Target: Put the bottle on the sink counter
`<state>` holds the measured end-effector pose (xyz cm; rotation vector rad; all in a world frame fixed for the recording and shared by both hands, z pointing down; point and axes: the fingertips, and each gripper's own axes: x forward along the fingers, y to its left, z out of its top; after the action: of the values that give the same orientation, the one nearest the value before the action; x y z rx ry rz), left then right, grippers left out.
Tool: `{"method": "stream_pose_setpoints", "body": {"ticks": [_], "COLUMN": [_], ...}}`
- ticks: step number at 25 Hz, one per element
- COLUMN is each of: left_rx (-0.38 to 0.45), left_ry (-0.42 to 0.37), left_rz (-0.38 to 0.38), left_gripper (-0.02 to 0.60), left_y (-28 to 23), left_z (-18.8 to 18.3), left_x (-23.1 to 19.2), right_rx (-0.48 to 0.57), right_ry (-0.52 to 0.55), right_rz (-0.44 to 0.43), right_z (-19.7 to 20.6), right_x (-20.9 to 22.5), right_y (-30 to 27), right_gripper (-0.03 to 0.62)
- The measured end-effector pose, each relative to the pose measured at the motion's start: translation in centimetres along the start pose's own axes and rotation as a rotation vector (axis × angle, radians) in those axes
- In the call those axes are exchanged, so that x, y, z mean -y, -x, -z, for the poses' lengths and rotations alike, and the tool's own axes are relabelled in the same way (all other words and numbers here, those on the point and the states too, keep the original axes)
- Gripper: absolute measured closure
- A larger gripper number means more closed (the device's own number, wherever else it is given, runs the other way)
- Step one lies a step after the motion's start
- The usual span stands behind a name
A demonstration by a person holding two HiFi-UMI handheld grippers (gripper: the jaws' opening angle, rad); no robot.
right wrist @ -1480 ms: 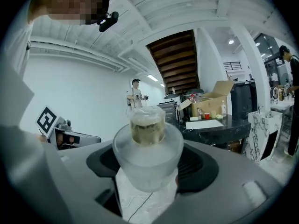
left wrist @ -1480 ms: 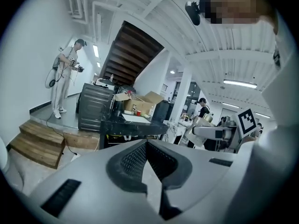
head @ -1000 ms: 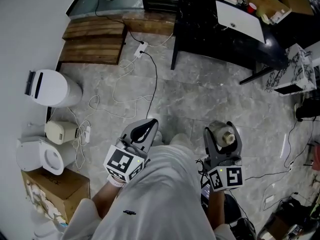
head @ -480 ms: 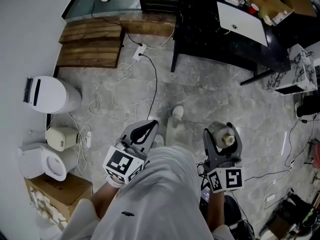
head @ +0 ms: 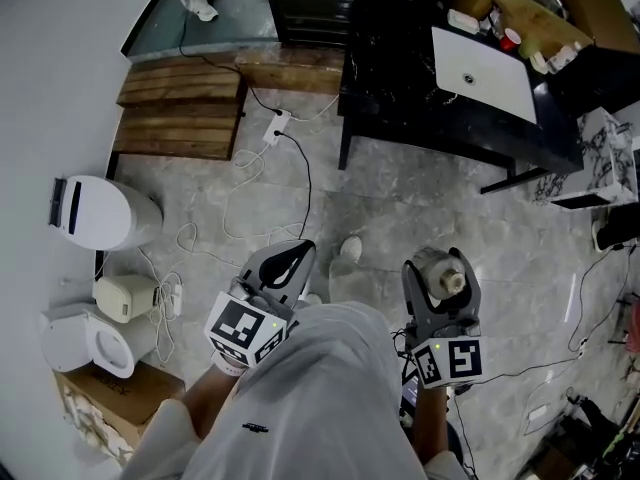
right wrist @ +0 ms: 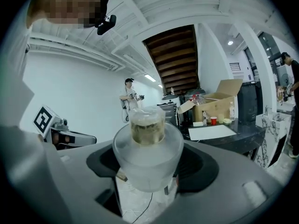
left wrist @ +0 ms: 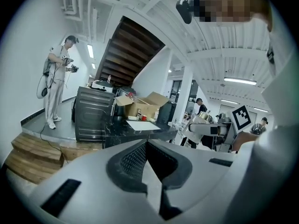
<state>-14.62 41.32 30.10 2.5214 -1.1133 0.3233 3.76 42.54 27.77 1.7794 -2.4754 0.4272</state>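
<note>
A frosted bottle (head: pixel 442 274) with a pale gold cap lies between the jaws of my right gripper (head: pixel 443 266), which is shut on it. In the right gripper view the bottle (right wrist: pixel 147 150) fills the middle, neck pointing away from me. My left gripper (head: pixel 297 253) is shut with nothing in it; its dark pads (left wrist: pixel 135 160) meet. Both grippers hang over the grey stone floor in front of my body. The black sink counter (head: pixel 400 78) with its white sink (head: pixel 482 46) stands ahead at the upper right, well apart from both grippers.
A cardboard box (head: pixel 520 3), a red cup (head: pixel 511 38) and small bottles sit on the counter's far side. White cables (head: pixel 240 183) trail over the floor. Wooden steps (head: pixel 180 108), a white bin (head: pixel 95 213) and a toilet (head: pixel 80 338) line the left. A person (left wrist: pixel 56 85) stands on the raised platform.
Both grippers have moved forward across the floor toward the counter, which now shows closer. The bottle stays in the right gripper; the left stays shut.
</note>
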Motion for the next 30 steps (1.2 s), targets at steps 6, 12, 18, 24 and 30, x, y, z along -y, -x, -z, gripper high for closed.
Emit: {"method": "stream_pose_setpoints", "body": {"ticks": [6,12,18,24,30], "left_rx": [0.02,0.019,0.008,-0.012,-0.019], "left_ry": [0.0,-0.002,0.005,0.021,0.018], "left_rz": [-0.053,-0.106,-0.131,-0.14,-0.115], "left_gripper": [0.574,0.574,0.574,0.574,0.574], "left_y": [-5.5,-10.3,-13.6,-15.4,-17.8], "left_z": [-3.6,-5.8,-6.9,-6.9,-7.7], "left_x": [-1.9,-3.3,-3.8,-4.5,-5.9], "right_rx": [0.001,0.002,0.006,-0.002,-0.015], "right_ry": [0.017,0.023,0.026,0.002,0.001], "right_rz": [-0.047,-0.105,-0.152,-0.152,-0.133], "right_z": [-2.2,-3.6,-4.6,-4.8,-4.8], "right_x": [4.4,8.1,10.2,11.5,12.5], "right_y": [-5.2,-10.0,-13.3,-15.0,-17.0], "right_gripper": [0.249,0.249,0.249,0.249,0.249]}}
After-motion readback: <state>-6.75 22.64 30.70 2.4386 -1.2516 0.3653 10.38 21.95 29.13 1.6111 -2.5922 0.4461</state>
